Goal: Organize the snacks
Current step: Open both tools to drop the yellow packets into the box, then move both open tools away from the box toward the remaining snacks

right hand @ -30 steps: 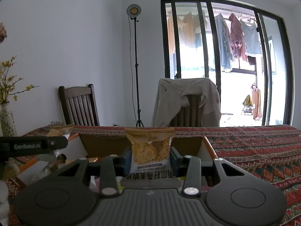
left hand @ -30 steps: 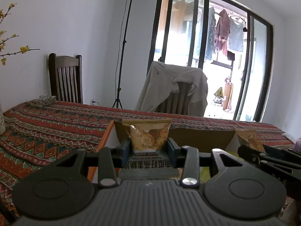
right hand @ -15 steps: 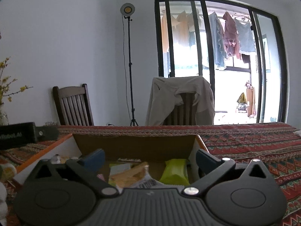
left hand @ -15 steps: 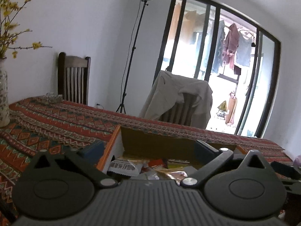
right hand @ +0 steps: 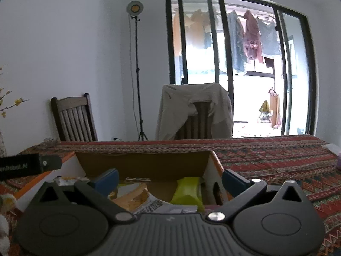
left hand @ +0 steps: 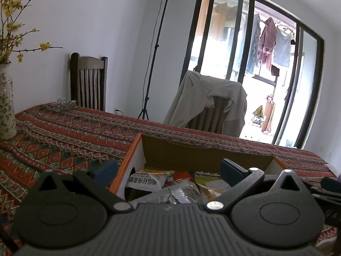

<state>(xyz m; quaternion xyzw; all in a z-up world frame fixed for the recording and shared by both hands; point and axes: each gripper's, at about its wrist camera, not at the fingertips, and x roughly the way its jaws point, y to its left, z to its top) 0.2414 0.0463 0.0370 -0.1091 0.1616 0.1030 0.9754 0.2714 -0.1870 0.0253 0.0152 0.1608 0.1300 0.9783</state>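
Cardboard fills the space ahead of both my tools: an open box with an orange rim sits on the patterned tablecloth, and the snacks lie inside it. I hold my left gripper low over the box's left side, pointing across the table toward the draped chair, tilted a little so the room leans. Its blue-padded fingers are spread wide with nothing between them; one pad hangs outside the orange wall, the other over the contents. Just below them lies a white snack packet with black printed characters, beside a silvery wrapper.

My right gripper is level and aimed the same way, over the box's right half. Its fingers are also splayed far apart and grip nothing; the right one stands just beyond the box's end wall. Beneath lie a packet of golden chips and a yellow-green pouch, the pouch resting against the end wall. At the left edge of this view, the body of my other tool juts in above the box's far side.
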